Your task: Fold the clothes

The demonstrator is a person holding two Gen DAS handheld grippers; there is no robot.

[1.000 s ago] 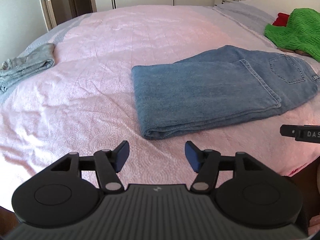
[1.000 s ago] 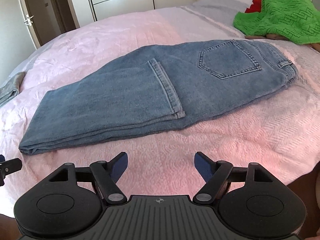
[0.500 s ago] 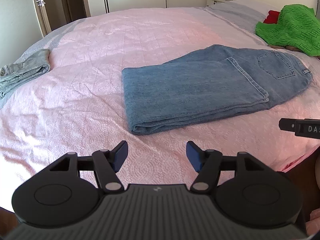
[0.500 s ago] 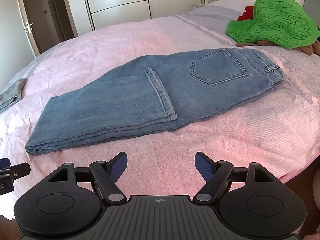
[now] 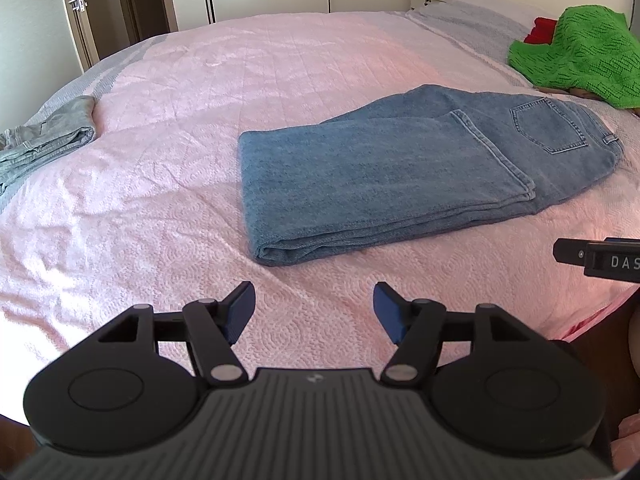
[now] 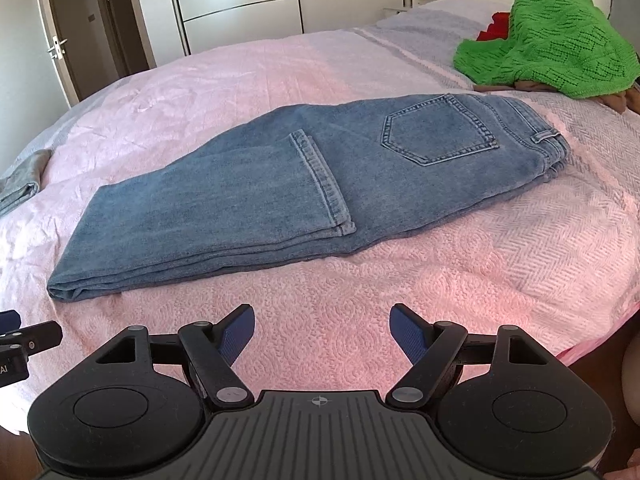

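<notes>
Neatly, blue jeans (image 6: 280, 184) lie folded, legs doubled over seat.

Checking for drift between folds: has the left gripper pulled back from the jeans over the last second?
Yes. The left gripper has backed away: more pink bedspread shows between its fingertips and the jeans.

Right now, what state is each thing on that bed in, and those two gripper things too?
Blue jeans: folded once, legs doubled back, flat.
Grey garment: crumpled at the bed's edge.
Green knit: unfolded, in a heap.
Left gripper: open, holding nothing.
Right gripper: open, holding nothing.
</notes>
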